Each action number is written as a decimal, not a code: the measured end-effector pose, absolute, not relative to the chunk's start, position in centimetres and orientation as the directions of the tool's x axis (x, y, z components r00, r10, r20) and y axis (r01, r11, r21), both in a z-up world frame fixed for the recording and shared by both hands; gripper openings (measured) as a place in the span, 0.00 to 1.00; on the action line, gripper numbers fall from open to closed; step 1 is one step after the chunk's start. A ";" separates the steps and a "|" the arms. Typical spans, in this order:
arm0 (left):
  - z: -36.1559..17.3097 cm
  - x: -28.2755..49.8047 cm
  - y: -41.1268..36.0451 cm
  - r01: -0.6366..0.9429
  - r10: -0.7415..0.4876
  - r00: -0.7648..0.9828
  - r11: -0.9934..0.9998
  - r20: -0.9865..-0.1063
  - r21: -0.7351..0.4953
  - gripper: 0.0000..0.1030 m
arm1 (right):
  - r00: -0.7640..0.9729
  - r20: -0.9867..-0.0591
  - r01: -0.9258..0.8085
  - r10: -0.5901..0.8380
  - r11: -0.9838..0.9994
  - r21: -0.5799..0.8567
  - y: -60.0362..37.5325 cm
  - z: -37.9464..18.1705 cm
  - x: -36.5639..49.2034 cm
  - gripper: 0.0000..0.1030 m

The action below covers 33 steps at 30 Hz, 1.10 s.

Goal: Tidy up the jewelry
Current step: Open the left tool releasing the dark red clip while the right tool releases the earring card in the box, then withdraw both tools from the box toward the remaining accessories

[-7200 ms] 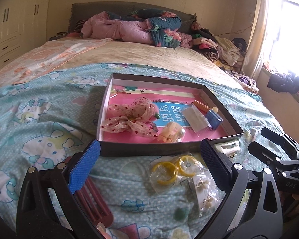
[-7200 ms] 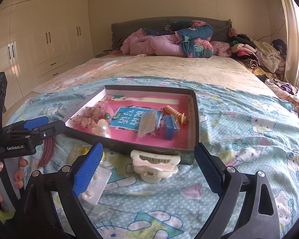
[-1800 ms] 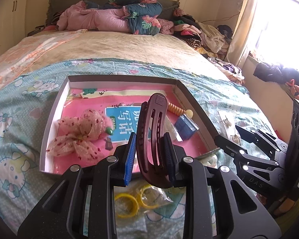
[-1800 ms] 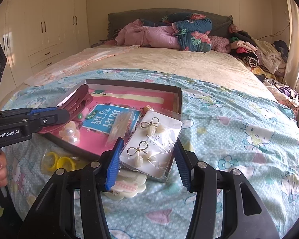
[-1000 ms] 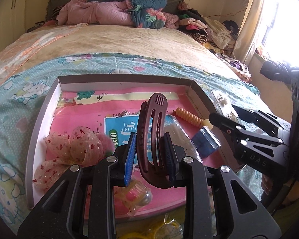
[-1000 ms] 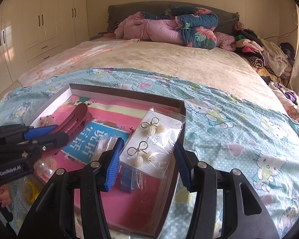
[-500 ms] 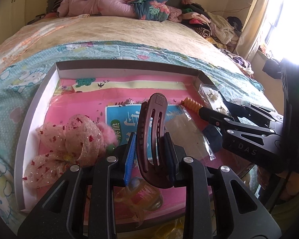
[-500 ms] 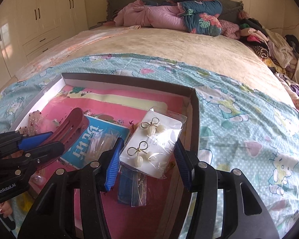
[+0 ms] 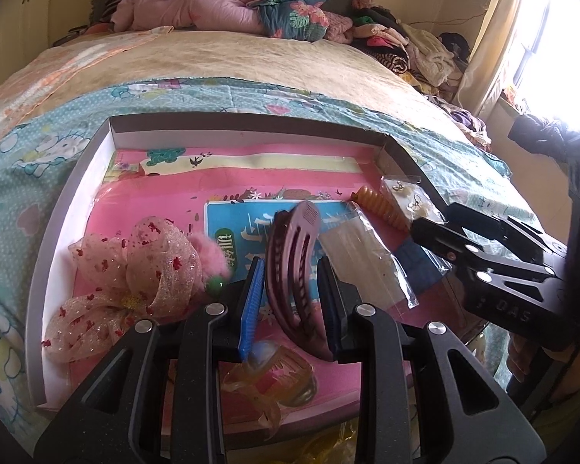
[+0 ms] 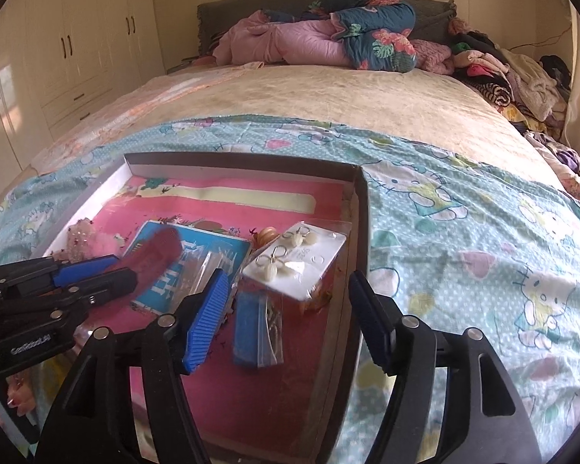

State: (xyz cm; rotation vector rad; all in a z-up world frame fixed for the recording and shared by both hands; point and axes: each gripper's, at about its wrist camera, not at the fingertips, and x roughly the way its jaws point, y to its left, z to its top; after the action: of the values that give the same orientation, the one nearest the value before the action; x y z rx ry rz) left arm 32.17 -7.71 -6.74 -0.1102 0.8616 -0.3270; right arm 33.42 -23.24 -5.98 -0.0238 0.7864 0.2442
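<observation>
A shallow grey box (image 9: 77, 178) with a pink lining lies on the bed; it also shows in the right wrist view (image 10: 361, 224). My left gripper (image 9: 290, 301) is open around a dark red hair clip (image 9: 290, 255) that tilts loose between the jaws over the box. In the right wrist view the left gripper (image 10: 92, 274) is at the left, with the clip (image 10: 154, 251) blurred. My right gripper (image 10: 290, 317) is open and empty. The earring card (image 10: 294, 259) lies just ahead of it in the box's right side, also seen in the left wrist view (image 9: 410, 197).
In the box lie a pink bow (image 9: 135, 270), a blue card (image 9: 243, 228), a clear bag (image 9: 367, 263), an orange spiral clip (image 9: 379, 205), a blue item (image 10: 247, 324) and a yellow clip (image 9: 274, 382). Folded bedding (image 10: 321, 34) lies at the headboard. Clothes (image 10: 514, 77) pile at the right.
My right gripper has opened and let go of the earring card, which now lies in the box. My left gripper's jaws have spread and the hair clip tilts free between them.
</observation>
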 end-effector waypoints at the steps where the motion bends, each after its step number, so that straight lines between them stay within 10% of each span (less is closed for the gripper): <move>1: -6.8 32.1 -7.6 0.239 -0.328 0.605 0.944 -0.726 -0.228 0.20 | 0.686 -0.698 -0.225 0.207 0.972 0.067 -23.3 -5.8 33.0 0.63; 33: -2.9 24.7 -5.6 0.250 -0.322 0.700 0.947 -0.638 -0.204 0.74 | 0.764 -0.622 -0.170 0.170 0.984 0.060 -25.8 -2.6 22.5 0.80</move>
State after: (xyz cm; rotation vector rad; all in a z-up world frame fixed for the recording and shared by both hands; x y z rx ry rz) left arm 24.75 -5.61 -2.91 -0.1043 0.7294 -0.3191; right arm 22.51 -25.78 -2.63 -0.0002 0.6758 0.1852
